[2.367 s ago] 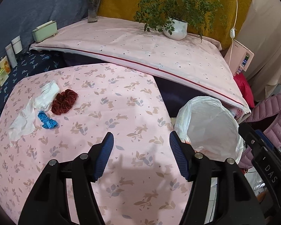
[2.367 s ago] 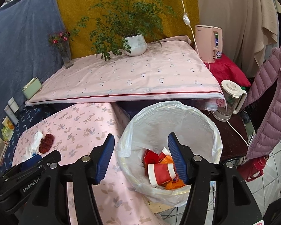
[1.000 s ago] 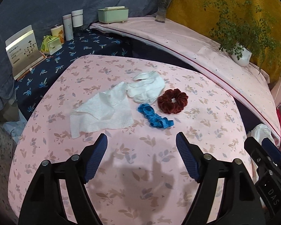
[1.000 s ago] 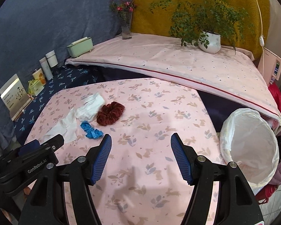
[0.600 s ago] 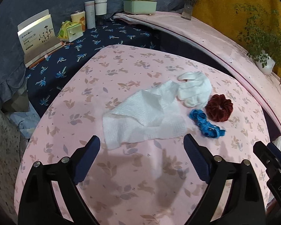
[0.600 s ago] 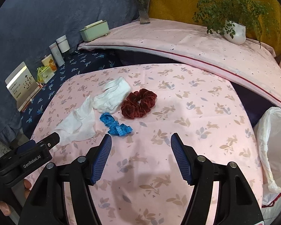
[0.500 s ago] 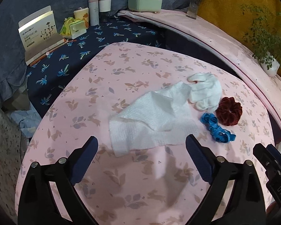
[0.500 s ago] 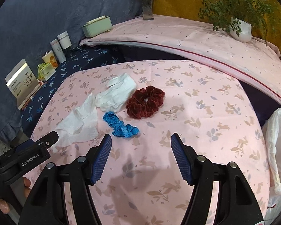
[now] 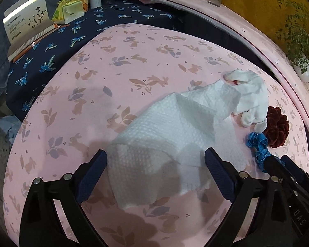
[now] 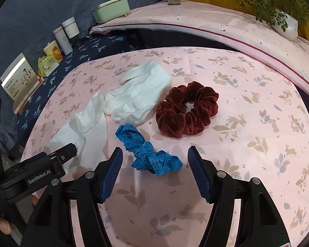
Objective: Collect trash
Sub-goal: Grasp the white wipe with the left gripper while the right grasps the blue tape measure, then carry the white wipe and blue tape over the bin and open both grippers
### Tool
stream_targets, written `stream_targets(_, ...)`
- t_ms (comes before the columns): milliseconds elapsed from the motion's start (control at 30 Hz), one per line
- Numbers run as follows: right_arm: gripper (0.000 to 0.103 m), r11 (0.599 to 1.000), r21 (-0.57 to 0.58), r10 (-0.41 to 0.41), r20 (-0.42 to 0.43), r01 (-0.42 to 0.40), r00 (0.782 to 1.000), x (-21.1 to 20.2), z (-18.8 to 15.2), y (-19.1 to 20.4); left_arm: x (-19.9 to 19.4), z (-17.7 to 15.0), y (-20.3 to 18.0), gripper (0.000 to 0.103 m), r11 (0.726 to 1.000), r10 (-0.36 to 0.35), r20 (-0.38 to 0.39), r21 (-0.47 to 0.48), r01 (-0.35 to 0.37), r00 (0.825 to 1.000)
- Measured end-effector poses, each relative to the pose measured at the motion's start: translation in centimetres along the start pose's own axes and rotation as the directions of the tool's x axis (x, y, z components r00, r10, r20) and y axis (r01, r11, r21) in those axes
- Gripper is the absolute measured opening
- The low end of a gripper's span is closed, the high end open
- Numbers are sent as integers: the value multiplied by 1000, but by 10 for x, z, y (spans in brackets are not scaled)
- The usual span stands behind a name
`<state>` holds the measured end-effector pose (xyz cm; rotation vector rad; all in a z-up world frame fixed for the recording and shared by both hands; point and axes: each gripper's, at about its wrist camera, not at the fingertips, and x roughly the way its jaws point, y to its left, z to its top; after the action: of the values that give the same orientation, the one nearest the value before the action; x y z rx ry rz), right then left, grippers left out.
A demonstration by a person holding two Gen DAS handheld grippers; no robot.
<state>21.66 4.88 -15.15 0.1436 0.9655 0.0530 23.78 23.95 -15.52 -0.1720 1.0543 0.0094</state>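
A crumpled white paper towel (image 9: 171,135) lies on the round pink floral table (image 9: 117,65). My left gripper (image 9: 155,160) is open, its fingers either side of the towel's near edge, just above it. My right gripper (image 10: 154,156) is open, straddling a tangled blue measuring tape (image 10: 148,152). The tape also shows in the left wrist view (image 9: 257,146). A white glove (image 10: 142,94) and a dark red velvet scrunchie (image 10: 187,109) lie behind the tape. The towel shows in the right wrist view (image 10: 84,123), beside the left gripper's body.
A dark blue floral surface (image 9: 51,49) left of the table holds a card box (image 9: 26,24), a green pouch (image 9: 70,10) and white jars (image 10: 66,33). A pink-covered shelf (image 10: 226,28) behind carries a green box (image 10: 111,8) and a potted plant (image 10: 284,24).
Both grippers have swung left from the bin and dropped close over the table. The left now frames the paper towel; the right now frames the blue tape. Both stay open.
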Motion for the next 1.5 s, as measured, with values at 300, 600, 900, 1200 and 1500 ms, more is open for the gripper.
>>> stream_targets(300, 35, 1000, -28, 12, -21, -12, 1000, 3, -14, 2, -7, -9, -29, 34, 997, -29, 6, 70, 29, 1000)
stream_targets(600, 22, 999, -3, 32, -7, -32, 999, -32, -29, -14, -35, -26, -54, 4, 990, -111, -3, 84, 111, 994)
stream_targets(900, 22, 999, 48, 14, 128, -20, 992, -111, -26, -52, -105, -32, -104, 4, 975, -183, 78, 145, 170, 980)
stream_targets(1200, 22, 993, 114, -36, 256, 7, 966, -191, -29, -110, -175, -47, -184, 4, 935, -284, 142, 262, 240, 948)
stream_targets(1500, 22, 974, 216, -140, 340, 67, 930, -251, -47, -187, -216, -76, -275, 4, 863, -383, 134, 406, 302, 914)
